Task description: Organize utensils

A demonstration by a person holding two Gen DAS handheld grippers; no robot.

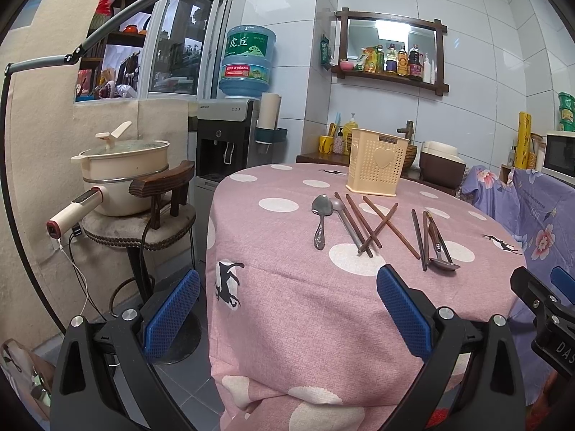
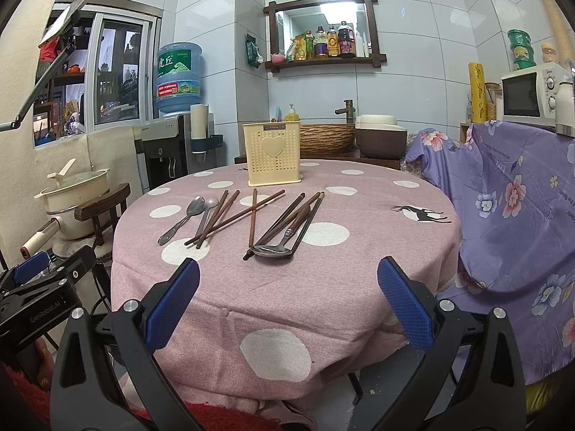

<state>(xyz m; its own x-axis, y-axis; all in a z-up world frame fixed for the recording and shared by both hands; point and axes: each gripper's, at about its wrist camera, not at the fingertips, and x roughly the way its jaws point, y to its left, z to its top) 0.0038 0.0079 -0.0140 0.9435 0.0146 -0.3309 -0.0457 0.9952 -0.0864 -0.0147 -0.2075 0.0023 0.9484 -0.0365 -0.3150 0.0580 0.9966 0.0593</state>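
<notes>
A cream perforated utensil holder [image 1: 376, 165] [image 2: 271, 154] stands at the far side of the round table with the pink dotted cloth [image 1: 287, 287] [image 2: 359, 215]. In front of it lie two metal spoons [image 1: 321, 221] [image 2: 187, 217], several brown chopsticks [image 1: 373, 224] [image 2: 230, 217], and a wooden-handled spoon among dark chopsticks [image 1: 436, 242] [image 2: 284, 237]. My left gripper [image 1: 287, 309] is open and empty, short of the table's near left edge. My right gripper [image 2: 287, 298] is open and empty over the near edge, in front of the wooden-handled spoon.
A cream pot [image 1: 124, 168] sits on a wooden chair [image 1: 158, 212] left of the table. A water dispenser [image 1: 230, 133] stands behind it. A purple floral cloth [image 2: 510, 215] covers furniture at the right, with a microwave [image 2: 532, 89] above. A sink counter [image 2: 323, 140] lies behind the table.
</notes>
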